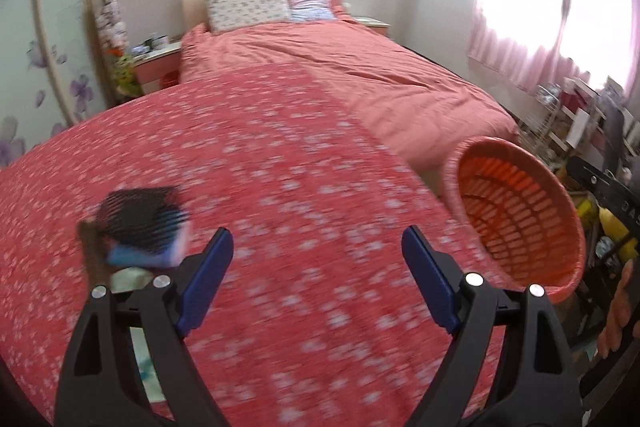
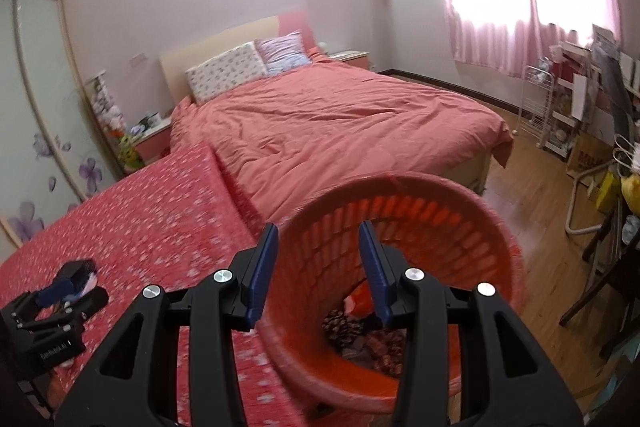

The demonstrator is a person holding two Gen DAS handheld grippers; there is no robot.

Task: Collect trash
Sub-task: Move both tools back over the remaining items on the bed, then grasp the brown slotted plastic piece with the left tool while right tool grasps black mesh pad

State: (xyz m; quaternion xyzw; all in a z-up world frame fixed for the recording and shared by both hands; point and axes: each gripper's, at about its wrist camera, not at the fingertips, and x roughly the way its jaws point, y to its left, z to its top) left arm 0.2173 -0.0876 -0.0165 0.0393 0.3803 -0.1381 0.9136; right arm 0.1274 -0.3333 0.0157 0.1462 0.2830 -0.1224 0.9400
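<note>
An orange slotted plastic basket (image 2: 472,227) stands tilted at the right edge of the red flowered cloth (image 2: 152,227); it holds wrappers and a pine cone (image 2: 344,323). My right gripper (image 2: 318,247) is open and empty just above the basket's mouth. In the left wrist view the basket (image 1: 516,211) is to the right. My left gripper (image 1: 318,247) is open and empty over the cloth (image 1: 260,167). A blurred dark and blue piece of trash (image 1: 144,227) lies on the cloth just left of its left finger (image 1: 208,279). The left gripper also shows in the right wrist view (image 2: 60,295).
A bed with a salmon cover (image 2: 340,123) and pillows (image 2: 228,69) lies beyond the cloth. A nightstand (image 2: 150,139) is at the left, a wire rack and clutter (image 2: 560,115) at the right by pink curtains. Wooden floor (image 2: 532,203) lies right of the basket.
</note>
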